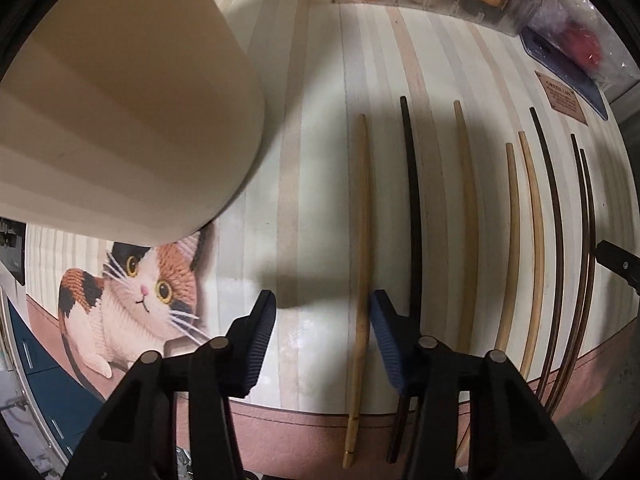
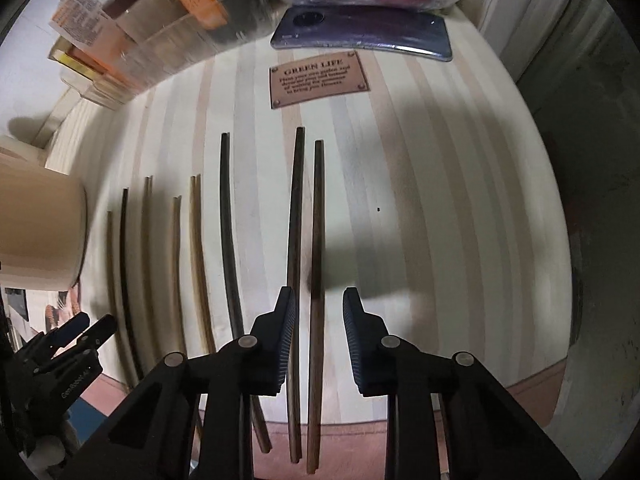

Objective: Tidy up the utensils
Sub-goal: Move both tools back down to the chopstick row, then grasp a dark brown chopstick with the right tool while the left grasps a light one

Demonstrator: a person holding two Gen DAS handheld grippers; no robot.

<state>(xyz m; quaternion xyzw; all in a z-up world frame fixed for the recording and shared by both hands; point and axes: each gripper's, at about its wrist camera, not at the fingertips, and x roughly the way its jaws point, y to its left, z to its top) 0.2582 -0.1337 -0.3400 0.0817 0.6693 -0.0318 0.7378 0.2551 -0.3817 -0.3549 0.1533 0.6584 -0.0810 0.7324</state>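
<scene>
Left wrist view: left gripper (image 1: 323, 334) points down at the table (image 1: 316, 184), a striped pale surface with a printed cat picture (image 1: 136, 300) at its near left. Fingers (image 1: 262, 332) partly open, well apart. A light bamboo chopstick (image 1: 362, 264) lies between them, close against the right finger; contact cannot be confirmed, and the left pad is clearly clear of it. Nothing lifted. Right of that chopstick lie a black chopstick (image 1: 414, 216), its lower part hidden behind the right finger, then more light and dark chopsticks in a row, all roughly parallel. A cream ceramic cup (image 1: 132, 112) fills the upper left, cut off by the frame; its opening is not visible. Containers along the far edge are blurred. A black part of the other gripper shows at the right border.

Right wrist view: right gripper (image 2: 319, 320) points down over a pair of dark brown chopsticks (image 2: 296, 216). Fingers (image 2: 286, 332) narrowly open. The right stick (image 2: 317, 240) of the pair runs between them with a gap to each pad; the left stick passes behind the left finger, partly hidden. No grip visible. Beyond the pair: a brown label plate (image 2: 318, 80) reading "GREEN LIFE", smaller text illegible, and a dark phone (image 2: 360, 34). Left of the pair, further chopsticks, then the cup's edge.
</scene>
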